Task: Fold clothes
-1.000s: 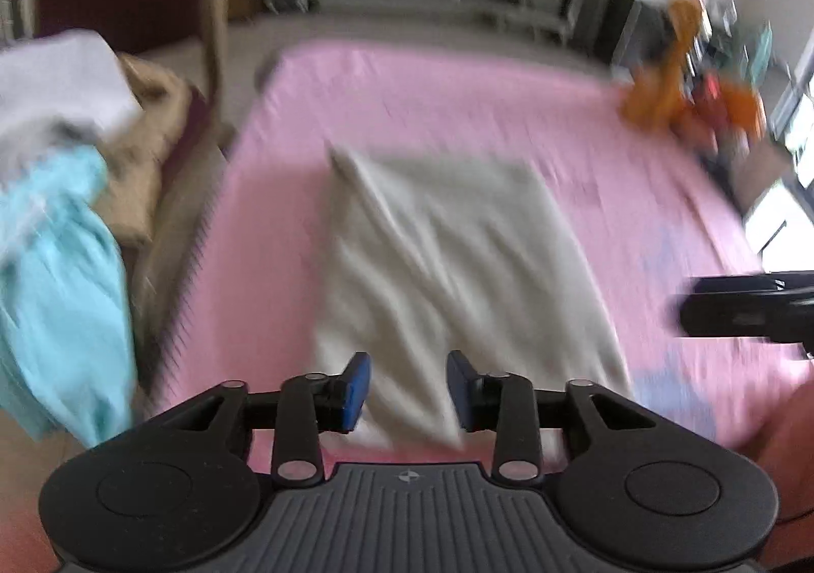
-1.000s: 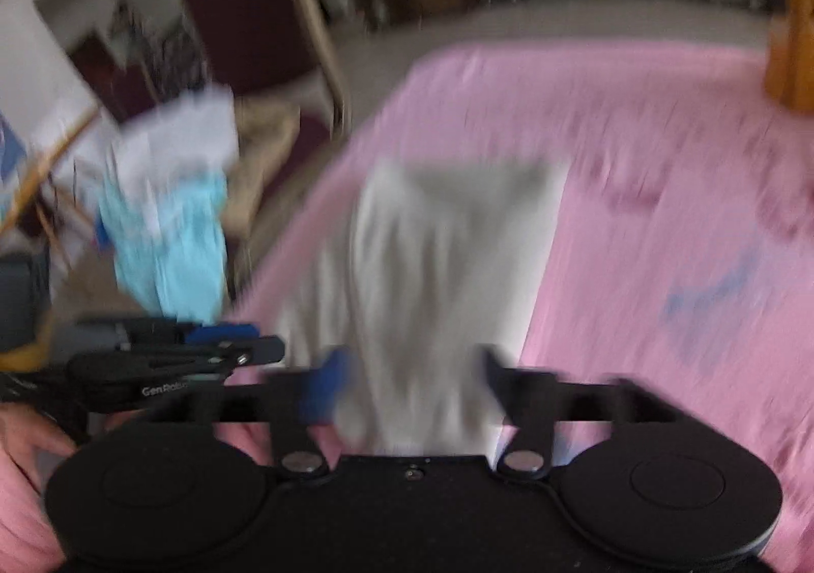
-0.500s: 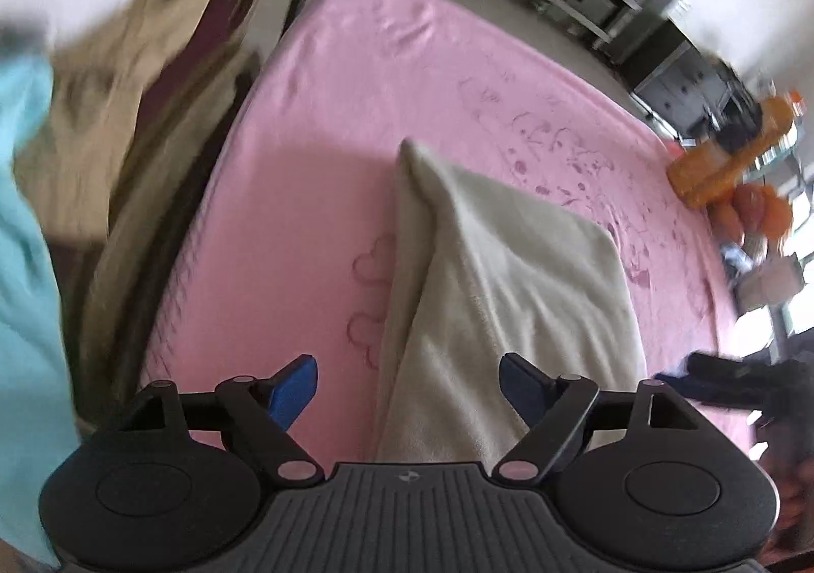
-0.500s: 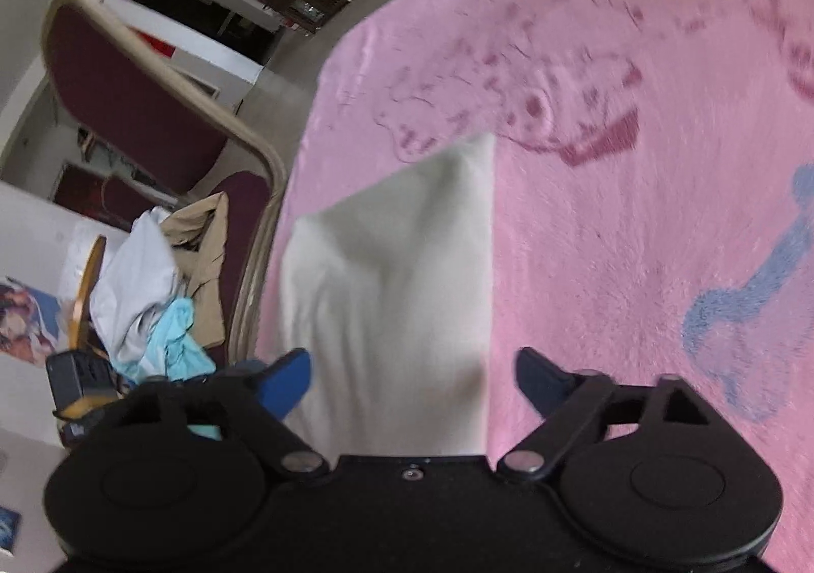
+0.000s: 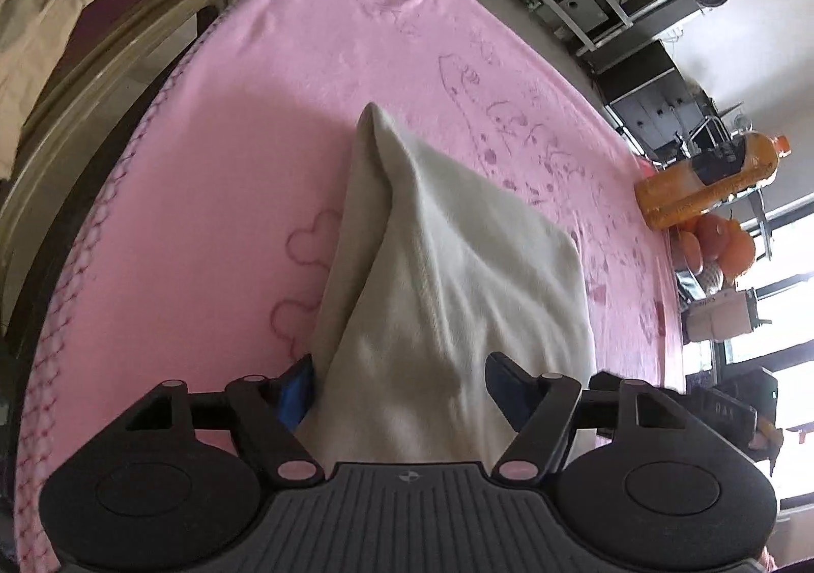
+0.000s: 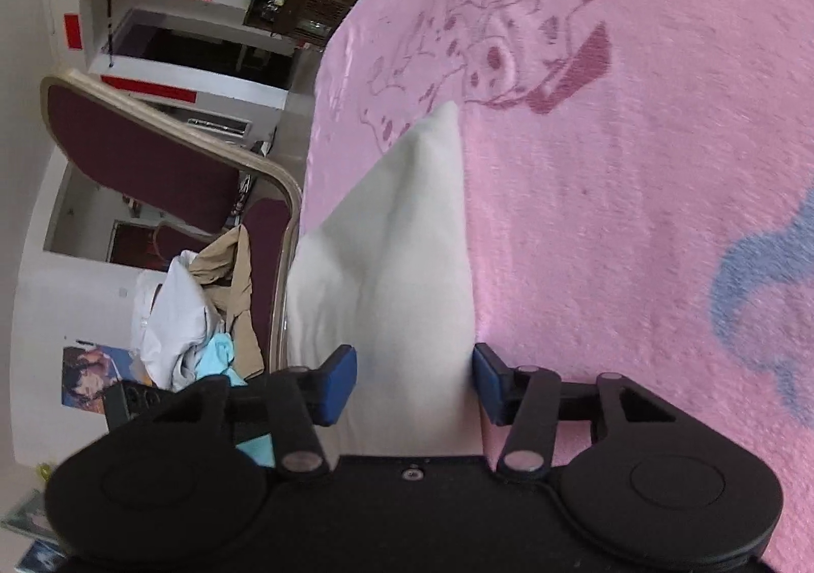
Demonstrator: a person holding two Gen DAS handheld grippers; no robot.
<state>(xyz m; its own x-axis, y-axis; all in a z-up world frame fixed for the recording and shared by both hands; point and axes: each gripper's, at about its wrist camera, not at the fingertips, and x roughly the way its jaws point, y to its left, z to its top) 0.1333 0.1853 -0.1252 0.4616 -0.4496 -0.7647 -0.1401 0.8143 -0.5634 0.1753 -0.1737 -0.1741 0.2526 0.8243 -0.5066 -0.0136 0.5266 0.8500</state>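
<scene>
A cream cloth (image 5: 458, 278), folded into a long shape, lies on a pink blanket (image 5: 244, 166) that covers the bed, near the blanket's stitched side edge and running from the near edge toward the middle. In the left wrist view the left gripper (image 5: 402, 387) has its jaws spread wide, one blue pad on each side of the near end of the cloth; the fabric passes between them, and the pads are not pressed together. The far end of the cloth rises to a pointed fold. In the right wrist view the right gripper (image 6: 414, 382) is likewise spread wide, its blue pads flanking the cloth's near end, with the fabric filling the gap between them. Beyond the blanket's side edge stands a maroon chair (image 6: 152, 155) with a pile of clothes (image 6: 198, 308) on its seat: white, tan and light blue pieces. At the blanket's far corner in the left view lies an orange bottle (image 5: 712, 181), with orange round things just beside it.
</scene>
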